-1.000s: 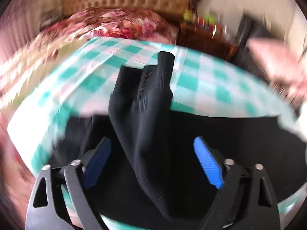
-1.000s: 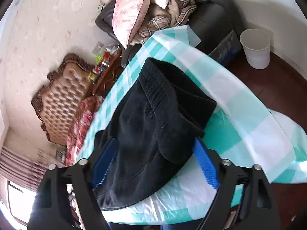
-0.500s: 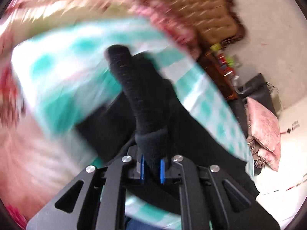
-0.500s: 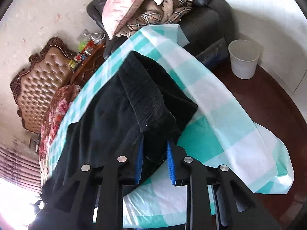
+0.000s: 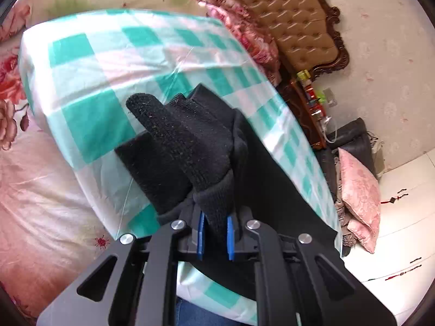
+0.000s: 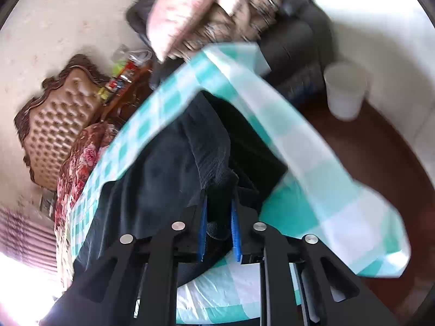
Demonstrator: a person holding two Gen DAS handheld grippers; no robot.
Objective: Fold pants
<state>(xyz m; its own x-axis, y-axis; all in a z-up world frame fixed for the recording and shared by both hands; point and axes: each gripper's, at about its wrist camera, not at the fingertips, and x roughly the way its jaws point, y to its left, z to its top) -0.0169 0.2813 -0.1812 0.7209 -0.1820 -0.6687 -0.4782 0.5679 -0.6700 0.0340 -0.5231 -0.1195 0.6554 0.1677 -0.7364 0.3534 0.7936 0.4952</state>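
Black knit pants (image 5: 190, 141) lie on a table with a teal and white checked cloth (image 5: 89, 62). My left gripper (image 5: 214, 231) is shut on a ribbed cuff end of the pants and holds it lifted, so the fabric stands up in front of the camera. In the right wrist view the pants (image 6: 168, 168) stretch away to the left. My right gripper (image 6: 219, 231) is shut on a bunched edge of the pants near the table's corner. The checked cloth (image 6: 312, 168) hangs off the edge there.
A bed with floral bedding (image 5: 32, 179) lies left of the table. A tufted headboard (image 5: 293, 19), a cluttered side table (image 5: 310, 100) and a dark sofa with pink cushions (image 5: 359, 190) stand behind. A white bin (image 6: 345, 92) stands on the dark floor.
Both grippers were open around the pants a second ago, then shut on the fabric. Since then both have lifted and swung, and the right view is blurred by motion.
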